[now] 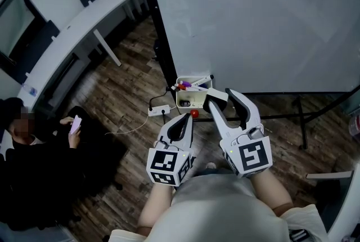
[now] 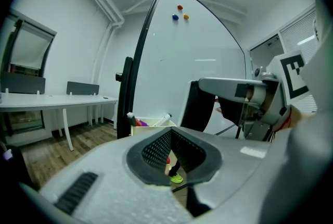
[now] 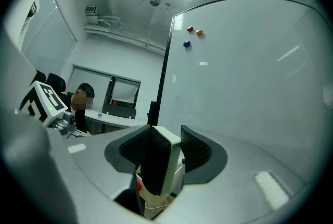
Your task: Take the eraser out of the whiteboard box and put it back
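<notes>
No word, number or brand name can be read in any view. The only printed signs are black-and-white square patterns: one set on the marker cube [image 1: 167, 163] of the left gripper [image 1: 185, 118], near and left, and one on the marker cube [image 1: 251, 157] of the right gripper [image 1: 220, 94], near and right. They are coded blocks, not letters or digits.

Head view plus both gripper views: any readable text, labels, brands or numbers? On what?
No text can be read in any view.
Black-and-white square patterns only, no letters or digits: left cube, right cube.
No legible writing: whiteboard.
Print, if any, too small to read: markers in the box.
No print on the faces that show: eraser.
</notes>
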`<state>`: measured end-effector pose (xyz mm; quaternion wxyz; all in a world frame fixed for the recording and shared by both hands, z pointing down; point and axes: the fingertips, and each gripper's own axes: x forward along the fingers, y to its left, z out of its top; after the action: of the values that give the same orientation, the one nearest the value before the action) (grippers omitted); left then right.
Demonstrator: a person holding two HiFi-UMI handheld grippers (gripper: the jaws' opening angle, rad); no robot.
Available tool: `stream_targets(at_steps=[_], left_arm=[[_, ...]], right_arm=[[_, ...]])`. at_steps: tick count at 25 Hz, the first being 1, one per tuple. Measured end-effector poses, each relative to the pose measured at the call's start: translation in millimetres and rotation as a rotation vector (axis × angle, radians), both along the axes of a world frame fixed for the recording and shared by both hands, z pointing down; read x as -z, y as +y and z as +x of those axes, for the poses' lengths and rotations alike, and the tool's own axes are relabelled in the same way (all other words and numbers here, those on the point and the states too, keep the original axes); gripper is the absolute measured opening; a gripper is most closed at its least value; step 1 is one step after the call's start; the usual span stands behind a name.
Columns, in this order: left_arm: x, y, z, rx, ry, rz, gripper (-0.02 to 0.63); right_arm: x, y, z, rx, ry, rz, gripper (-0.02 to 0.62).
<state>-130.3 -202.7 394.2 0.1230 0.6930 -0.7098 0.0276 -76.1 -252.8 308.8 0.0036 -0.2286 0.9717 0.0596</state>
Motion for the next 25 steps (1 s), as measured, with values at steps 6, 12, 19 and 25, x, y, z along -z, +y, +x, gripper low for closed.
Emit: stream_targets(at_steps=[6,12,19,25], left_arm=[[2,-2,-2,0.011,0.005,0.012,0.002],[0,-3,-6,0.027,0.012,0.011,0.002],[-2,-4,-10,0.051,0.016,0.004,0.002],[-4,-3,-16,0.08,0.028,0.003,0.002]], right_arm=[[0,-2,-3,0.011,0.004,0.003,0.19],[-3,-5,-8,0.026,0.005,0.001,0.19],[-7,-9,-18,0.056,0.009,-0.008,0.19],[-11,-10,-30,0.093,0.016,-0.01,0.19]])
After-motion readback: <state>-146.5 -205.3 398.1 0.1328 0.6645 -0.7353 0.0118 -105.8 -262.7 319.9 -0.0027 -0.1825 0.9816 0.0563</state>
